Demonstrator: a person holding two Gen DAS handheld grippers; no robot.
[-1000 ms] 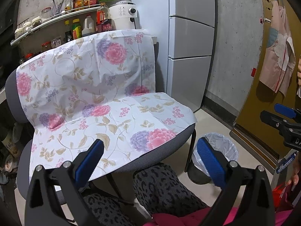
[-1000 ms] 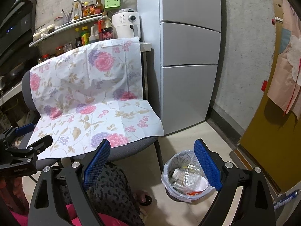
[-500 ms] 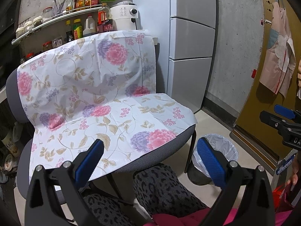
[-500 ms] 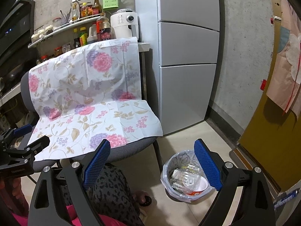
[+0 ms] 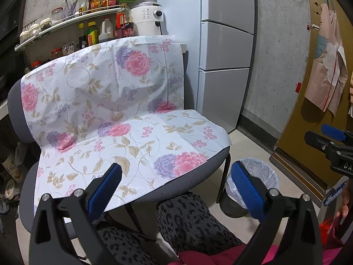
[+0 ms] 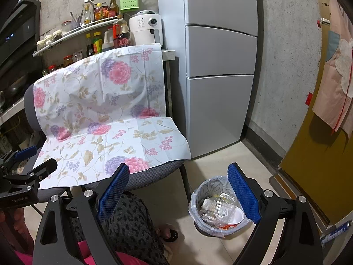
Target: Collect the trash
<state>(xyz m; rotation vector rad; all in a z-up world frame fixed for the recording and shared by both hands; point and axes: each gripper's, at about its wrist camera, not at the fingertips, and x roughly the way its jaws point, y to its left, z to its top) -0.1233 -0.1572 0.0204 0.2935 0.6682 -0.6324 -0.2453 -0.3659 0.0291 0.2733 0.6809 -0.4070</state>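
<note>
A small bin with a clear liner (image 6: 198, 201) stands on the floor right of the chair. It holds clear plastic containers (image 6: 217, 206) and a red-and-white paper cup (image 6: 233, 219). It also shows in the left wrist view (image 5: 268, 174). My right gripper (image 6: 178, 195) is open and empty, held above my knees left of the bin. My left gripper (image 5: 176, 186) is open and empty, in front of the chair seat. Each gripper shows at the edge of the other's view.
A grey chair (image 5: 194, 180) draped with a floral sheet (image 5: 110, 114) stands ahead. A tall fridge (image 6: 220, 66) is behind the bin. A shelf of bottles (image 5: 92, 15) and a white air fryer (image 5: 147, 19) are at the back. A brown door (image 6: 320, 165) is on the right.
Both views have shifted only slightly; the right wrist view has drifted a little left and closer. Both grippers stay open and empty.
</note>
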